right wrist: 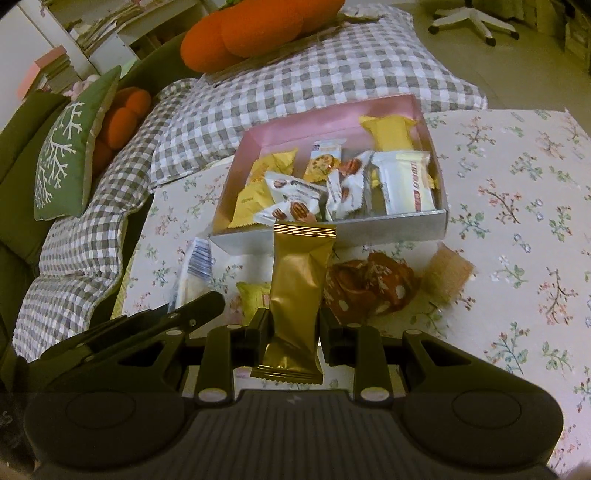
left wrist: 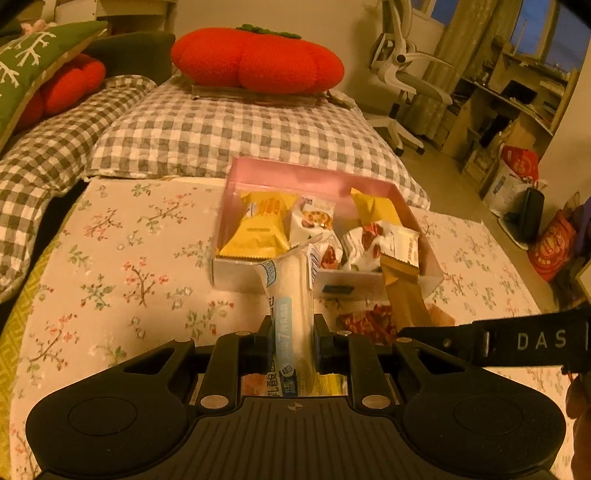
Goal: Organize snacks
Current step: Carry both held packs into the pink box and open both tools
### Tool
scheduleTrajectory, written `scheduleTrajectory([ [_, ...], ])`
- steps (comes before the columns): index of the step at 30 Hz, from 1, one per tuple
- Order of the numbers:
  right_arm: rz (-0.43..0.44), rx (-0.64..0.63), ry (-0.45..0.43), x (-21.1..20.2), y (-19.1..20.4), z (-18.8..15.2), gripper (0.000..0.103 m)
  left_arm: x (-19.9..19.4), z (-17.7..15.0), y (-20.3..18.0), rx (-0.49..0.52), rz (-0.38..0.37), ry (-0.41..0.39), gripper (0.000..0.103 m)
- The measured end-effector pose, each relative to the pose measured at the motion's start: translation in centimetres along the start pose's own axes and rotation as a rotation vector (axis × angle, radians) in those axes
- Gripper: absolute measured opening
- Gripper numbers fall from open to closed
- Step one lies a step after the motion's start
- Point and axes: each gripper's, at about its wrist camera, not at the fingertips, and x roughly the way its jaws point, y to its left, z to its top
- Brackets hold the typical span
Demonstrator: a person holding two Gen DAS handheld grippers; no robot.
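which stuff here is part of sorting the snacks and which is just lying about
Part of the job:
- pink box holding packets
- gold packet in the right gripper
- white-and-blue packet in the left gripper
- red-brown packet and tan packet loose on the floral cloth

Just lying about:
- orange pumpkin cushion
- green cushion
- checked pillow
- office chair

Dim, warm amber indoor light in both views; source not visible, perhaps overhead. Window [left wrist: 532, 33] shows dark blue. Fisheye bends the edges hard, corners vignetted black. Centre fairly sharp, room background soft. Faint sheen on gold wrapper [right wrist: 299, 280]. Soft shadow under box [left wrist: 432, 273] on the floral cloth [left wrist: 122, 266].
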Motion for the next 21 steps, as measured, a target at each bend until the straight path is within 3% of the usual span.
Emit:
scheduleTrajectory([
  [4,0.001,-0.004,-0.006,0.9,-0.1,0.9,0.026,1.1,0.8,0.2,-0.003,0.003,0.003,0.018],
  [15,0.014,0.041,-0.067,2.3,-2.1,5.7,0.026,4.7,6.3,3.4,-0.17,-0.079,-0.022,0.018],
  [21,0.062,0.086,-0.124,3.6,-3.0,8.6,0.026,7.7,9.4,2.2,-0.176,-0.126,-0.063,0.018],
])
